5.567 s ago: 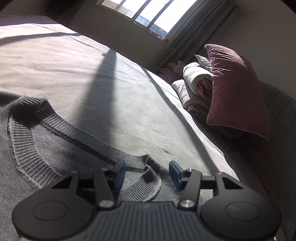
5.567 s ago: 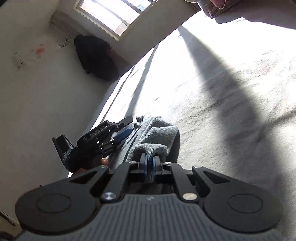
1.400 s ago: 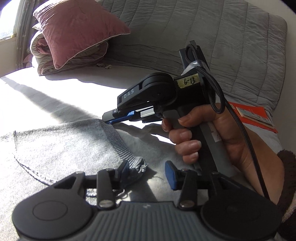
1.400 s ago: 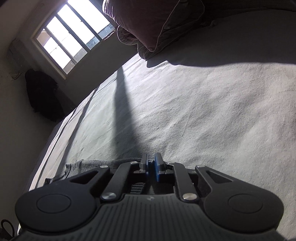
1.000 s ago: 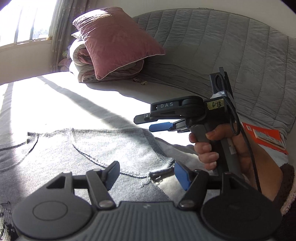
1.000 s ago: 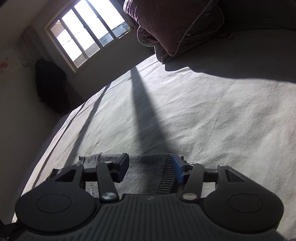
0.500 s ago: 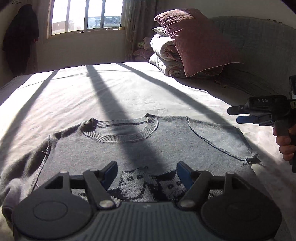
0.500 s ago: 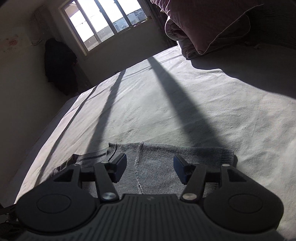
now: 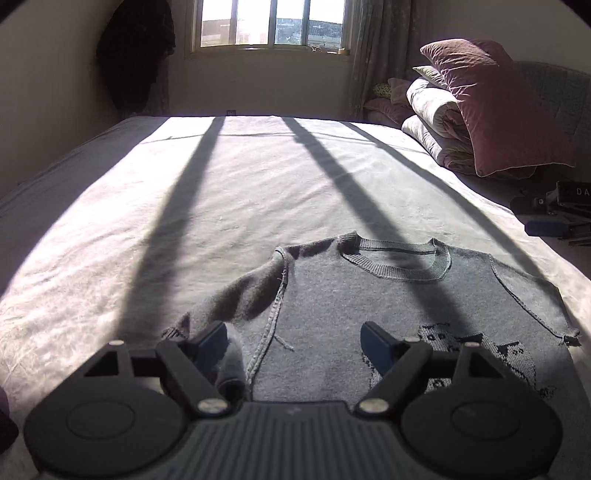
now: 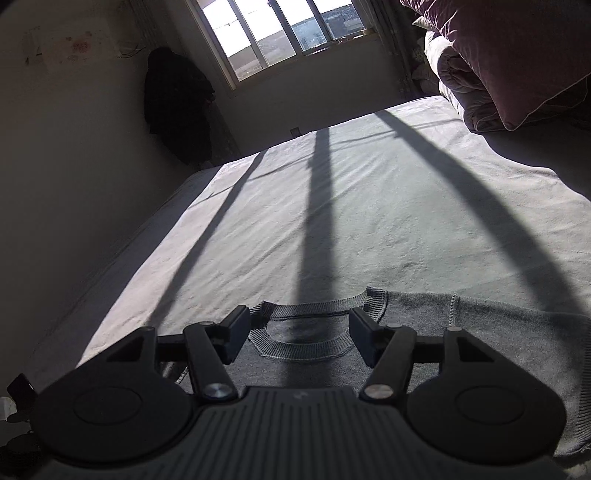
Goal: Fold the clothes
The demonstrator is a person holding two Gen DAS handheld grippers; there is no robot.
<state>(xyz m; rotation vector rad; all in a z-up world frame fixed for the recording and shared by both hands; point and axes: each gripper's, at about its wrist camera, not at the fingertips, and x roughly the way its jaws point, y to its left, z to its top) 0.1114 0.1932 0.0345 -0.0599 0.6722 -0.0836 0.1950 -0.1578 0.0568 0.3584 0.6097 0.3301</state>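
The grey sweater (image 9: 402,314) lay front-up on the bed (image 9: 236,192), collar toward the window (image 9: 271,23), its patterned chest nearest the cameras. The garment's sleeve on the view's left (image 9: 236,295) was bunched and partly folded inward; the opposite shoulder lay flat. The left gripper (image 9: 293,338) hovered over the lower body, fingers spread wide and holding nothing, one finger close to the crumpled sleeve. The right gripper (image 10: 293,334) was likewise open and empty, its fingers framing the ribbed neckline (image 10: 306,332). Judgement: both tools stood released above the garment to survey its lay before a fold; the bunched sleeve likely needed attention first. A pillow (image 9: 495,107) and rolled bedding (image 9: 436,122) sat well apart at the headboard
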